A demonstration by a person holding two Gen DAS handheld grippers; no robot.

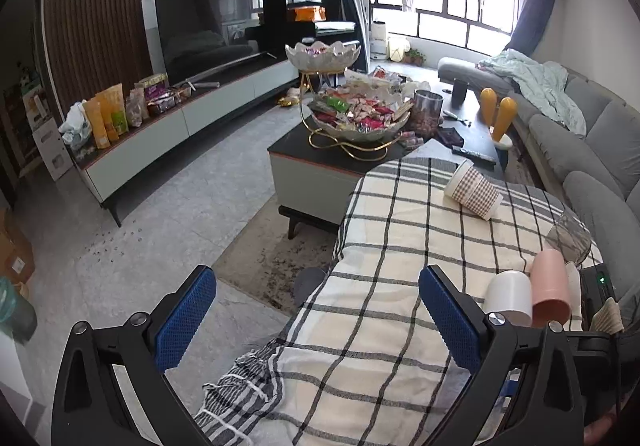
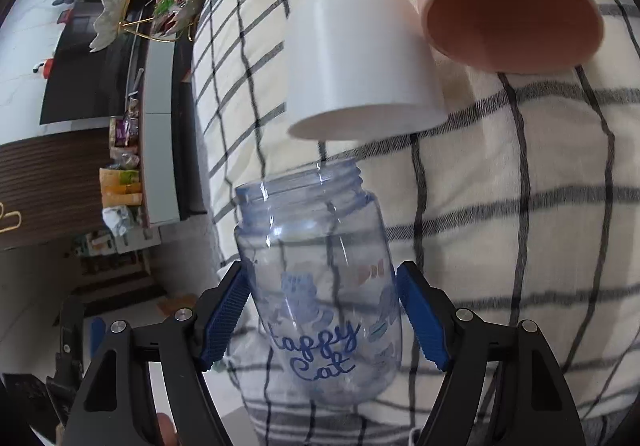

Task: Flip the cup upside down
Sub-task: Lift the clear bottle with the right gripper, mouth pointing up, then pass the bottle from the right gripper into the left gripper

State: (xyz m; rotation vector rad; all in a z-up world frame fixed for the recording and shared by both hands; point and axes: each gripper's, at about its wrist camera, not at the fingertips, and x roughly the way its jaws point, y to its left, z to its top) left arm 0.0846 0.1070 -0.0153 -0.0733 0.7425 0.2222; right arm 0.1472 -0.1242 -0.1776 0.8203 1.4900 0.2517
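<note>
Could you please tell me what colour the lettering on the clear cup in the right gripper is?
Blue, on the clear cup; the right wrist view shows it best.

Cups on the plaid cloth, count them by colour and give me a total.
White cup: 1
Pink cup: 1
Checked paper cup: 1
Clear blue cup, in the right claw: 1
Total: 4

left claw (image 1: 318,320) open, nothing between pads; white cup (image 1: 509,298) and pink cup (image 1: 551,292) inverted on plaid cloth (image 1: 384,246), checkered cup (image 1: 473,189) on its side
</note>
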